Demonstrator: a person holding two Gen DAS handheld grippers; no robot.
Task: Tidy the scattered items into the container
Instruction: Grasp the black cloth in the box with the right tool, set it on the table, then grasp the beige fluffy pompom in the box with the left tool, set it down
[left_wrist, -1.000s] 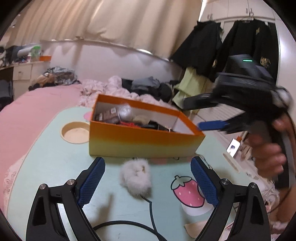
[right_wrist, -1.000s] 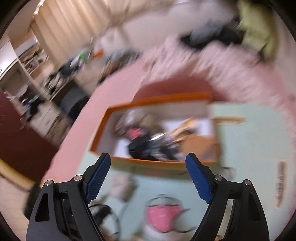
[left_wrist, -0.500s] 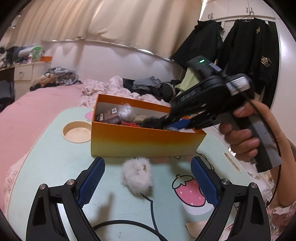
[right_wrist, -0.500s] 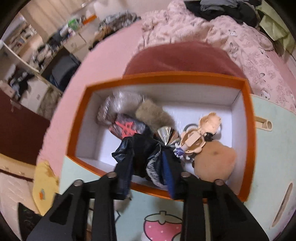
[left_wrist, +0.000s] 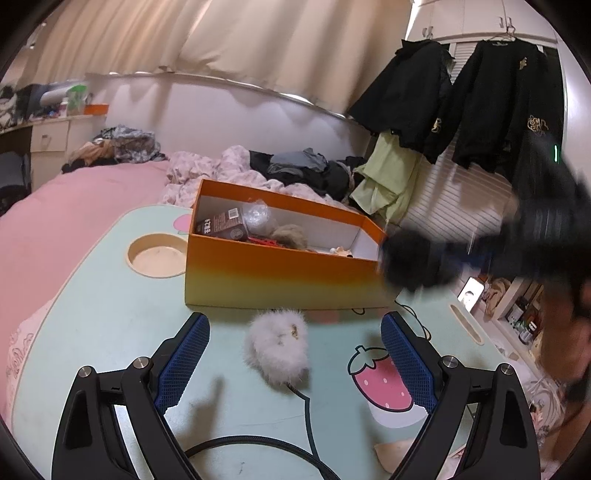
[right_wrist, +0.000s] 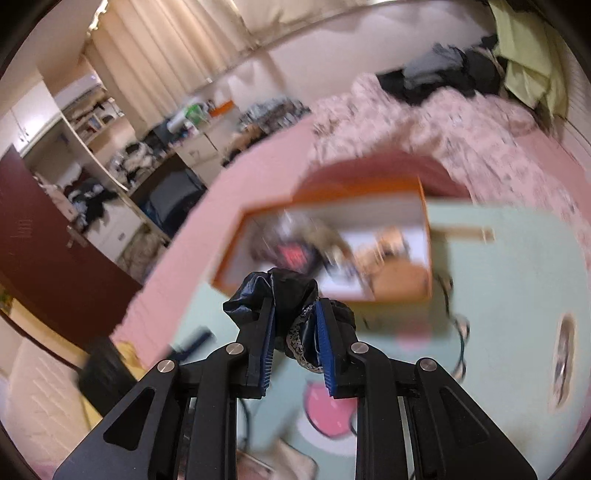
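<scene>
An orange box (left_wrist: 280, 273) stands on the mint-green table (left_wrist: 110, 314) with several small items inside it. In front of the box lies a white fluffy pompom (left_wrist: 277, 347), and my left gripper (left_wrist: 293, 323) stands open around it without touching. My right gripper (right_wrist: 293, 314) is shut on a black shiny fabric bundle (right_wrist: 284, 291), which it holds above the table in front of the box (right_wrist: 321, 195). In the left wrist view this bundle (left_wrist: 413, 262) is a blur beside the box's right end, with the right gripper (left_wrist: 480, 254) behind it.
A round cup recess (left_wrist: 157, 254) is cut into the table left of the box. A black cable (left_wrist: 258, 443) runs from the pompom toward me. A pink bed (left_wrist: 74, 206) with heaped clothes lies behind, and dark jackets (left_wrist: 406, 92) hang at the right.
My right gripper went into the box, shut on the black fabric bundle and drew it out toward the box's right end. The left gripper and the pompom stayed put.
</scene>
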